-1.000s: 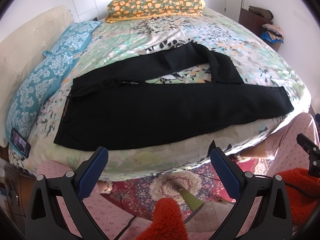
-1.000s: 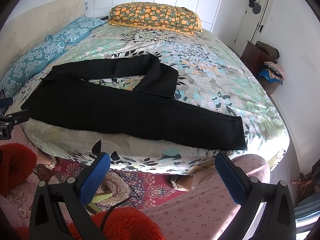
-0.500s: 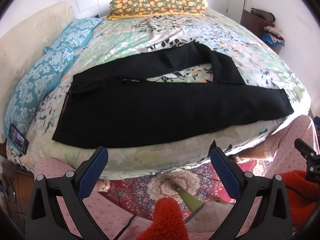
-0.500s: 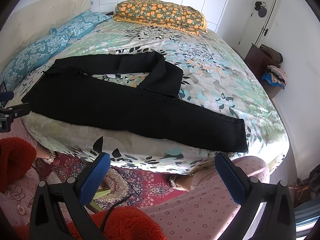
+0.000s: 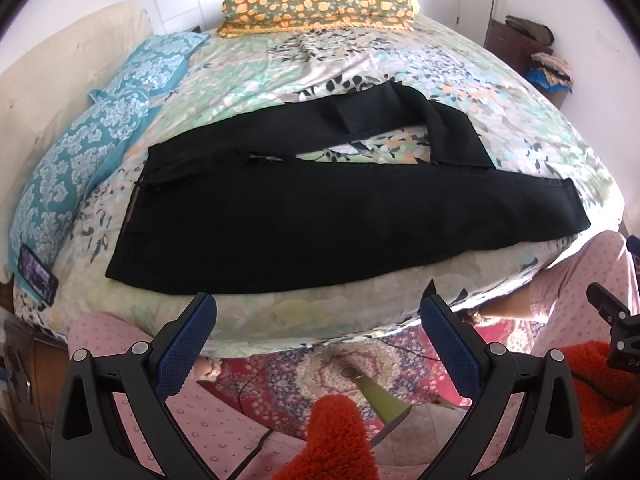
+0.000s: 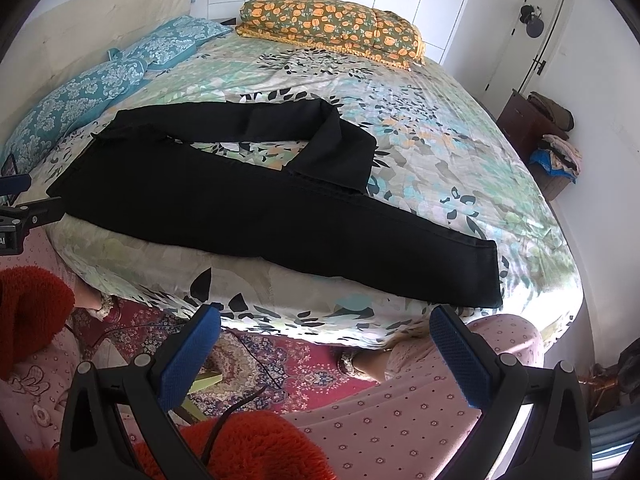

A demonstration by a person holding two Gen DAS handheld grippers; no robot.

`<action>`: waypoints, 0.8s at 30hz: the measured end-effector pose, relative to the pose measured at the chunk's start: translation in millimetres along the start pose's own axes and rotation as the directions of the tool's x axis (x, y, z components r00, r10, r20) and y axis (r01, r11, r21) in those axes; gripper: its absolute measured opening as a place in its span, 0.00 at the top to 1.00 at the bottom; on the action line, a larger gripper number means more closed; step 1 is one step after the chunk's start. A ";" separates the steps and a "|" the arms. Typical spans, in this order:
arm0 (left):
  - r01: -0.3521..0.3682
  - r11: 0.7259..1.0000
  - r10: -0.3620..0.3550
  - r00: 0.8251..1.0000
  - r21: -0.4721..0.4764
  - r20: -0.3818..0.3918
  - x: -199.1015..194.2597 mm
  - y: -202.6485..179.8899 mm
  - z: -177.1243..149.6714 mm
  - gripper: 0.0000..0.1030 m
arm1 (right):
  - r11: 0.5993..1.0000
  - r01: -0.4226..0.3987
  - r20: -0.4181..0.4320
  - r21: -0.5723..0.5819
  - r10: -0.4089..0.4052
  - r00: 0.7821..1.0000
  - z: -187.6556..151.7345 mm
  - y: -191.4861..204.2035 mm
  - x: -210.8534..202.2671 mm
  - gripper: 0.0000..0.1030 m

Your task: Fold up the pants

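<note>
Black pants (image 5: 320, 216) lie flat across the near side of the bed (image 5: 360, 60), waist at the left, legs running right. The near leg lies straight; the far leg is doubled back on itself, its end resting on the near leg (image 6: 340, 152). They also show in the right wrist view (image 6: 280, 216). My left gripper (image 5: 318, 312) is open and empty, just off the bed's near edge below the pants' middle. My right gripper (image 6: 326, 322) is open and empty, off the near edge below the near leg's hem (image 6: 492, 272).
Blue patterned pillows (image 5: 80, 152) line the left side and an orange floral pillow (image 5: 320, 4) lies at the far end. A phone (image 5: 38, 276) rests at the bed's left corner. Below are a red patterned rug (image 6: 272, 356) and the person's pink-clad legs. A dresser with clothes (image 6: 536, 128) stands at the right.
Both grippers have moved closer to the bed and slightly up; the pants appear larger. The jaws stay open. The pants have not moved.
</note>
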State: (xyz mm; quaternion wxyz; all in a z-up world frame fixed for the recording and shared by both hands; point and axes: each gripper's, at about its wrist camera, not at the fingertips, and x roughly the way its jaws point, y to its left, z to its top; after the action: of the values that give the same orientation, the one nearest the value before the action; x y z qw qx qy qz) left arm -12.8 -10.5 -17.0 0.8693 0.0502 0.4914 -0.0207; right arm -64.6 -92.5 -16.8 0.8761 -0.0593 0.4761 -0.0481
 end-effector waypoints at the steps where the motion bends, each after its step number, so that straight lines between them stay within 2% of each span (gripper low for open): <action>1: 0.000 1.000 0.000 1.000 0.000 0.000 0.0 0.1 0.1 0.01 | 1.000 -0.001 0.000 0.000 0.001 1.000 0.0 0.1 0.2 0.00; 24: -0.003 1.000 0.003 1.000 -0.012 0.003 0.6 4.6 0.9 0.01 | 1.000 -0.004 -0.005 -0.021 0.004 1.000 0.8 6.2 2.6 0.00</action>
State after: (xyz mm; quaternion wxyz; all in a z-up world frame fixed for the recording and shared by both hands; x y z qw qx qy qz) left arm -11.3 -6.1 -16.7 0.8703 0.0454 0.4901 -0.0165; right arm -62.3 -86.8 -19.4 0.8744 -0.0676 0.4787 -0.0415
